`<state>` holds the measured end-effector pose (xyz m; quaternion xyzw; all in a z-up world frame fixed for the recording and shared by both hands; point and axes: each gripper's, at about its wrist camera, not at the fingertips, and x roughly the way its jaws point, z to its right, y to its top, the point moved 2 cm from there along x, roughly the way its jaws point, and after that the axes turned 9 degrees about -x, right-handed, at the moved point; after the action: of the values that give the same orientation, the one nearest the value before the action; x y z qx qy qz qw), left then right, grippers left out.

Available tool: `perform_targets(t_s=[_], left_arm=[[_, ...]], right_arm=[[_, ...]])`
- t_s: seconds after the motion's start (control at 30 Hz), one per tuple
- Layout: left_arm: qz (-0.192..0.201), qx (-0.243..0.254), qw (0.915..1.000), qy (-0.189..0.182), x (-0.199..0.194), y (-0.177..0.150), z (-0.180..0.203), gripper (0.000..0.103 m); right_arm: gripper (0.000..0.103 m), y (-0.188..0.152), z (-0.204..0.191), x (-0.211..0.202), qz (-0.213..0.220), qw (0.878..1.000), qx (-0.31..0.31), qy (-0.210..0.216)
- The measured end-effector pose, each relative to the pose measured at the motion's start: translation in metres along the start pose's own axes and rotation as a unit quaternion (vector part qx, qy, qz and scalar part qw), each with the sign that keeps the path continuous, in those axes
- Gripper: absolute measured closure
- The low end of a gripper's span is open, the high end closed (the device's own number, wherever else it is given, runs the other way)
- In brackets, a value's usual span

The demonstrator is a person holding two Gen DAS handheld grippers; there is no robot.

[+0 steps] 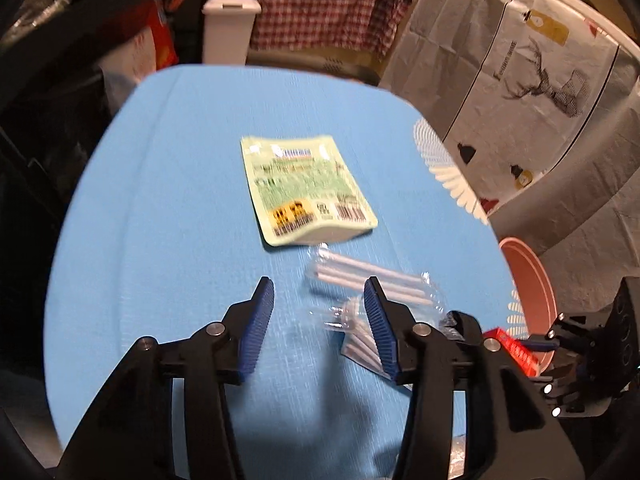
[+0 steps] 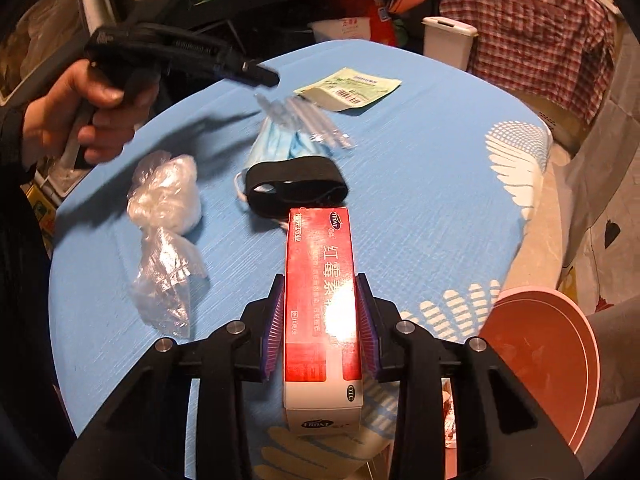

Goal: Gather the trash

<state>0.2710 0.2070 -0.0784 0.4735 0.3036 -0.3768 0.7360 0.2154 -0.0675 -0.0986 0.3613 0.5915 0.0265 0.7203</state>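
Both views were warm and indoor-lit, bright on the blue worktop (image 1: 168, 184) and dim in the clutter behind. Light seemed to fall from above and in front: a dark shadow lay under the left tongs (image 1: 318, 300) at the near edge. A white glare patch burned out the print on the red box (image 2: 320, 288). The left wrist view was smeared by motion blur; the green packet (image 1: 306, 190) had unreadable text. In the right wrist view the person's hand (image 2: 80, 108) was streaked. Fisheye distortion bowed the worktop's edges, and the corners went black.
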Motion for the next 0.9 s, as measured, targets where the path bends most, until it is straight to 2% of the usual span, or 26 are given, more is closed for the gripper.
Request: perform_targets(t_s=[0.13, 0.27, 0.3, 0.37, 0.4, 0.67, 0.9], left_arm=[[-0.023, -0.007, 0.9996, -0.012, 0.011, -0.005, 0.003, 0.057], [-0.033, -0.012, 0.999, -0.027, 0.012, -0.006, 0.008, 0.085], [-0.027, -0.008, 0.9994, -0.022, 0.01, -0.006, 0.011, 0.096], [-0.015, 0.001, 0.9997, -0.017, 0.005, -0.005, 0.014, 0.098], [-0.009, 0.004, 0.9999, -0.014, 0.001, -0.004, 0.015, 0.102], [0.025, 0.015, 0.9996, -0.005, -0.025, 0.002, 0.024, 0.103], [0.074, 0.026, 0.997, -0.002, -0.054, 0.008, 0.035, 0.103]], right_arm=[[0.068, -0.001, 0.007, -0.003, 0.003, 1.0, 0.012, -0.009], [0.068, -0.001, 0.016, -0.006, 0.011, 0.999, 0.027, -0.016], [0.068, -0.001, 0.017, -0.007, 0.013, 0.999, 0.03, -0.018], [0.068, 0.0, 0.019, -0.01, 0.016, 0.999, 0.033, -0.022], [0.068, 0.0, 0.02, -0.011, 0.017, 0.999, 0.034, -0.024], [0.068, -0.001, 0.025, -0.028, 0.035, 0.997, 0.055, -0.048], [0.068, -0.003, 0.029, -0.046, 0.053, 0.993, 0.082, -0.063]])
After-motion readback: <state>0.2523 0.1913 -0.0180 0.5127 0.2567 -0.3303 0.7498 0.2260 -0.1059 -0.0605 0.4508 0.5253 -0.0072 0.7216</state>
